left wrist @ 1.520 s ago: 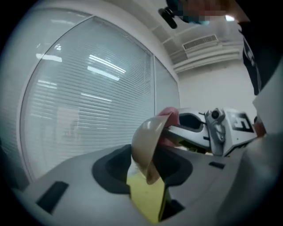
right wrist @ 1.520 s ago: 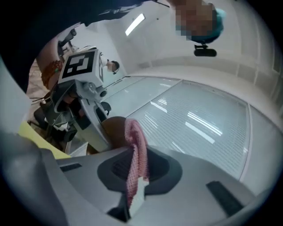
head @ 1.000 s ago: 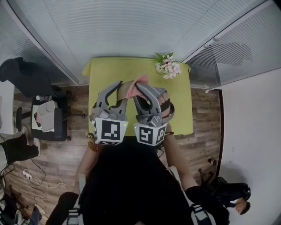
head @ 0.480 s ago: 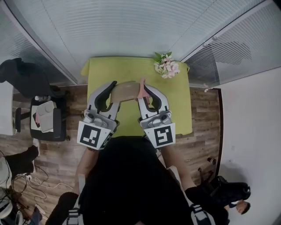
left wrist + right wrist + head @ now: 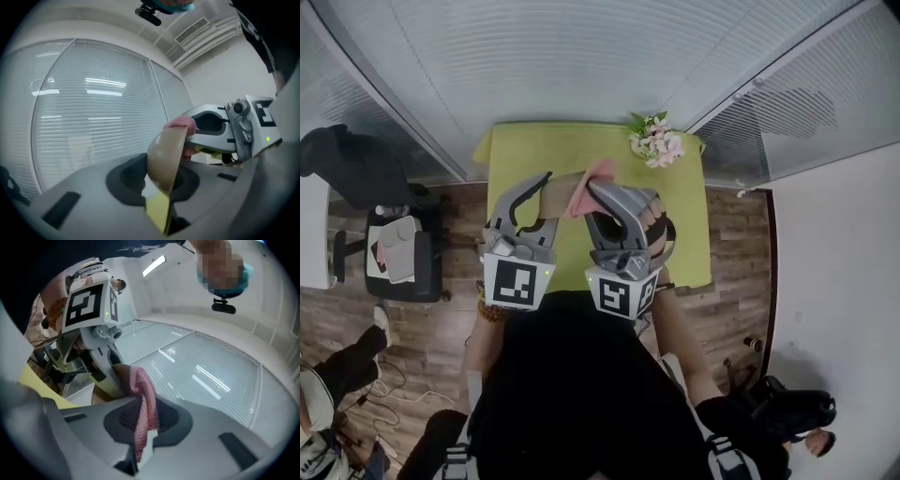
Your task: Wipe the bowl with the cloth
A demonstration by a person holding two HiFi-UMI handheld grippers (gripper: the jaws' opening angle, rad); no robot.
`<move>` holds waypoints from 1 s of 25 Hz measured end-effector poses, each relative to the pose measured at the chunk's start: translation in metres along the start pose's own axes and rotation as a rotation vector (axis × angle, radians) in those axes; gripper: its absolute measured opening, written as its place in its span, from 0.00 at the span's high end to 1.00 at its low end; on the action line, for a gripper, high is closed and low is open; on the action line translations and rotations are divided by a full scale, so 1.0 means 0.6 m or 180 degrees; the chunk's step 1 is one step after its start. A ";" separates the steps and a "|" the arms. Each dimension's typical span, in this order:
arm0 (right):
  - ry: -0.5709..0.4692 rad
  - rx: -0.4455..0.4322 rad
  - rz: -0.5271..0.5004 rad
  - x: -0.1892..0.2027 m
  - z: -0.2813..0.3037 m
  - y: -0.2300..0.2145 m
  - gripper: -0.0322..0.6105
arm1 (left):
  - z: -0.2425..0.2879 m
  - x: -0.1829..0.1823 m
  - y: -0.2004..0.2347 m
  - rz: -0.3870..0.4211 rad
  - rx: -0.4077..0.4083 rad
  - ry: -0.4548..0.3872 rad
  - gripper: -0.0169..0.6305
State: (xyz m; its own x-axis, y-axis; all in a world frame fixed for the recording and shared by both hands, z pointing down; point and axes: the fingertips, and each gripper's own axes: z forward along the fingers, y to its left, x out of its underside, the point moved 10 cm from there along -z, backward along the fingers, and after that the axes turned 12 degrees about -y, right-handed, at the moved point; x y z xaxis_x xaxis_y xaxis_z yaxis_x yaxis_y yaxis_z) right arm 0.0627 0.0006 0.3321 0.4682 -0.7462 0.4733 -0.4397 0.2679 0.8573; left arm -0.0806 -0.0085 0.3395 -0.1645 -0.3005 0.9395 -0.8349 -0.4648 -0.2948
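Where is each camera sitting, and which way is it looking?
Head view: on the person's head, looking steeply down at the table; their dark clothes, left tool and right tool show.
Left gripper view: on the left tool, looking along its jaws at the bowl it grips, blinds behind; right tool beyond.
Right gripper view: on the right tool, looking along its jaws at the cloth it grips; left tool beyond.
All three show the cloth.

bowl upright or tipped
Tipped on edge: the bowl shows its rounded outside in the left gripper view, rim gripped by the left claw.
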 end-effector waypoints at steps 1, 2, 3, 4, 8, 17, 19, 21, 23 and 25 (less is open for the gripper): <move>-0.0026 0.0063 0.0107 -0.001 0.000 -0.003 0.92 | -0.001 -0.003 0.002 -0.0076 -0.0049 -0.0086 0.87; -0.0050 0.0121 0.0240 0.000 0.001 -0.006 0.91 | -0.003 -0.003 0.004 -0.0277 -0.0133 -0.0183 0.87; -0.0072 0.0171 0.0398 0.001 0.002 -0.009 0.91 | -0.005 0.000 0.005 -0.0593 -0.0225 -0.0273 0.87; -0.0092 0.0216 0.0584 0.003 0.003 -0.013 0.91 | -0.008 0.004 0.008 -0.0915 -0.0278 -0.0350 0.87; -0.0183 0.0436 0.1481 0.011 -0.007 -0.027 0.92 | -0.023 0.019 0.022 -0.1730 -0.0179 -0.0758 0.87; -0.0102 0.0195 0.1643 0.028 -0.006 -0.031 0.91 | -0.019 0.044 0.019 -0.1882 0.0333 -0.0807 0.77; 0.0065 -0.0071 0.0875 0.026 0.001 -0.019 0.91 | -0.012 0.028 0.016 -0.1163 0.0242 -0.0574 0.74; 0.0089 -0.0186 0.0525 0.019 0.006 -0.009 0.91 | -0.006 0.012 0.011 -0.0387 0.0220 -0.0334 0.77; 0.0112 -0.0145 0.0495 0.012 0.007 -0.006 0.91 | -0.003 0.003 0.003 0.0037 0.0157 -0.0171 0.86; 0.0091 -0.0059 0.0621 0.011 0.007 -0.006 0.91 | -0.004 -0.005 0.002 0.0117 0.0108 -0.0177 0.88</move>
State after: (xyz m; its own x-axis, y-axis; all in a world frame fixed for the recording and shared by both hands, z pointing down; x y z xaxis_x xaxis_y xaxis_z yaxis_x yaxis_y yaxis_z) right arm 0.0642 -0.0079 0.3310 0.3971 -0.6614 0.6362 -0.5101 0.4172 0.7521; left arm -0.0826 -0.0061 0.3365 -0.1643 -0.3633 0.9171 -0.8104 -0.4804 -0.3355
